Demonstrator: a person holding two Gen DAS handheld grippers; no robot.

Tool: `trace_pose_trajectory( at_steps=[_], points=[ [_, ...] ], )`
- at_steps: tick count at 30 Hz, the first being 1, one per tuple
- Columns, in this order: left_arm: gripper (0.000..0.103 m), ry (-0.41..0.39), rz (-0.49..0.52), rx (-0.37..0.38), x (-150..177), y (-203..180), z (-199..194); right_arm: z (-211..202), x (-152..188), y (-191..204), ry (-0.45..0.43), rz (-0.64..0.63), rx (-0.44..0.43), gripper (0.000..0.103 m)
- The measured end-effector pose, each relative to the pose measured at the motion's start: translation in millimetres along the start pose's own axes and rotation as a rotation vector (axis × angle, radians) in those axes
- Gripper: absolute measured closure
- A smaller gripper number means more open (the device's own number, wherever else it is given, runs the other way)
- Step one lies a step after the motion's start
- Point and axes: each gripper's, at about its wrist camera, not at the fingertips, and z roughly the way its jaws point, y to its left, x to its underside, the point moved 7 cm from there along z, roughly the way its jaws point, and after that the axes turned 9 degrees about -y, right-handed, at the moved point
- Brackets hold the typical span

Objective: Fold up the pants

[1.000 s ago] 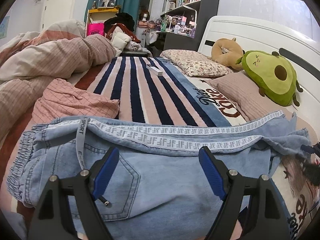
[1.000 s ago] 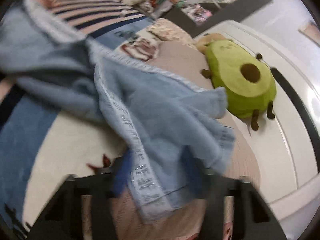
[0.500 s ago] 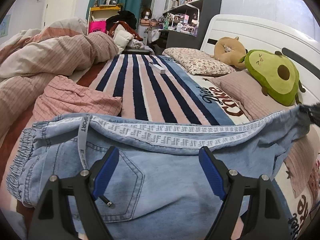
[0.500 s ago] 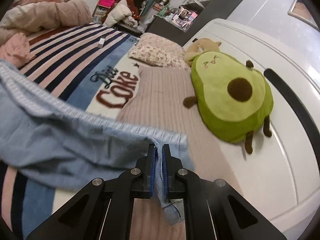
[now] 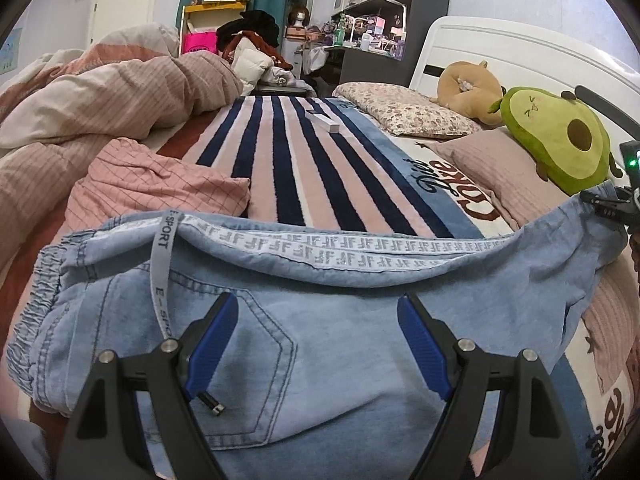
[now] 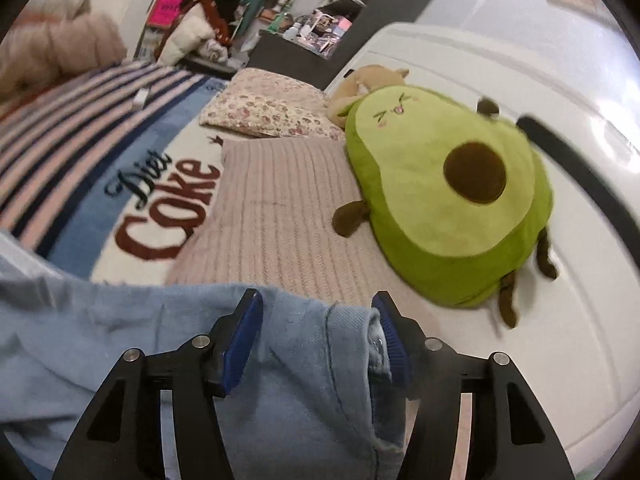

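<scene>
Light blue denim pants (image 5: 360,280) lie across the bed, waistband at the left, with a white lettered side stripe (image 5: 320,246) and a grey drawstring (image 5: 160,264). My left gripper (image 5: 318,344) hovers open over the seat, its blue pads either side of the back pocket (image 5: 256,364). The leg stretches right to the pink pillow. My right gripper (image 6: 318,332) sits at the leg's hem (image 6: 348,328) with its jaws opening; the cuff lies loose between the pads. In the left wrist view the right gripper (image 5: 618,204) shows at the far right edge.
A green avocado plush (image 6: 448,200) leans on the white headboard (image 6: 580,320) beside the pink pillow (image 6: 280,208). A floral pillow (image 5: 416,112), a tan plush (image 5: 468,92), a small white box (image 5: 324,120), a pink checked cloth (image 5: 148,176) and a bunched duvet (image 5: 100,96) share the striped blanket.
The right gripper carried the hem rightward onto the pink pillow, drawing the leg out straight, then its jaws parted from the cloth. The left gripper stayed put and open.
</scene>
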Motion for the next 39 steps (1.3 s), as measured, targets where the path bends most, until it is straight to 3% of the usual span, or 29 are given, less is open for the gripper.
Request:
trace_pose_trajectory(
  at_steps=[3,9,11,15,16,20,25,28,33,36,39],
  points=[
    [0.024,0.003,0.008,0.001,1,-2,1,-11,7,-5,0.029,0.04,-0.048,0.025],
    [0.024,0.0,-0.001,0.012,0,-1,-1,-26,51,-19,0.142,0.087,-0.096,0.024],
    [0.024,-0.008,-0.004,-0.002,-2,2,-2,-23,67,-24,0.172,0.098,-0.054,0.026],
    [0.024,-0.039,-0.023,-0.036,-10,15,-10,-29,77,-46,0.136,0.061,0.125,0.026],
    [0.024,-0.049,-0.024,-0.046,-12,18,-13,-36,75,-48,0.127,0.078,0.118,0.026],
    [0.024,-0.073,-0.055,-0.062,-19,33,-22,-78,54,-26,0.028,0.175,-0.036,0.025],
    [0.024,-0.113,-0.074,-0.103,-30,53,-38,-124,15,62,-0.124,0.192,-0.31,0.024],
    [0.024,-0.123,-0.068,-0.165,-33,71,-44,-139,-3,117,-0.21,0.211,-0.469,0.02],
    [0.024,-0.127,-0.095,-0.304,-31,111,-50,-141,-9,207,-0.258,0.245,-0.709,0.019],
    [0.024,-0.124,-0.116,-0.372,-29,131,-52,-128,4,231,-0.277,0.244,-0.734,0.019],
    [0.024,-0.107,-0.141,-0.409,-24,142,-48,-109,30,242,-0.236,0.179,-0.707,0.019]
  ],
)
